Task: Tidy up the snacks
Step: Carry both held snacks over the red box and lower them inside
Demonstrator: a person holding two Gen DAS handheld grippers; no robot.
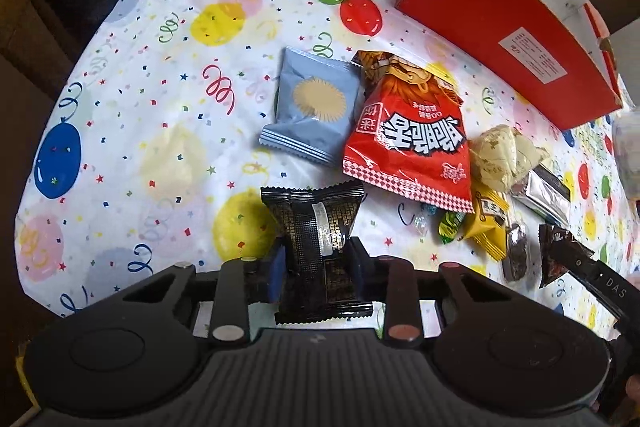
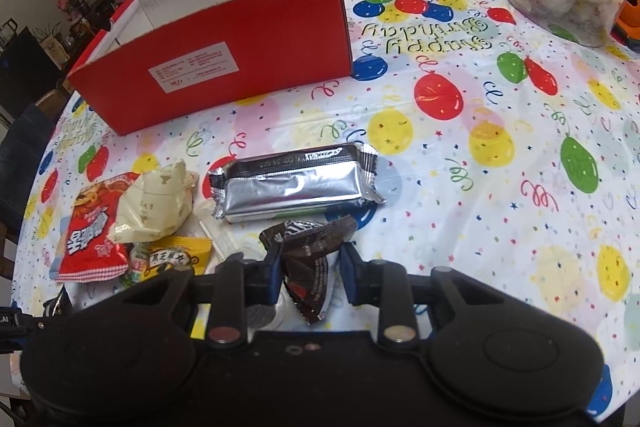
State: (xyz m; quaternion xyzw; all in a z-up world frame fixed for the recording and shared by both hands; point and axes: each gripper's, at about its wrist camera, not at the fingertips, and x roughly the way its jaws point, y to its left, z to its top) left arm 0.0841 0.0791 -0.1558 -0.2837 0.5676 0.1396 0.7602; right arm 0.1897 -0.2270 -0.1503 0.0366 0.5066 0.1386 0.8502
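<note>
Your left claw (image 1: pixel 316 267) is gripping a black snack packet (image 1: pixel 320 223), its pads pressing both sides, at the near end of the bench (image 1: pixel 120 131). Your right claw (image 2: pixel 310 267) is closing tight on a dark brown wrapper (image 2: pixel 308 247); the left pad seems to be touching it, though the right side is hard to judge. A silver bar (image 2: pixel 296 183) is lying just beyond it. The red chip bag (image 1: pixel 412 135), grey-blue packet (image 1: pixel 312 111) and cream pouch (image 2: pixel 154 205) are lying loose near the open red box (image 2: pixel 224 55).
</note>
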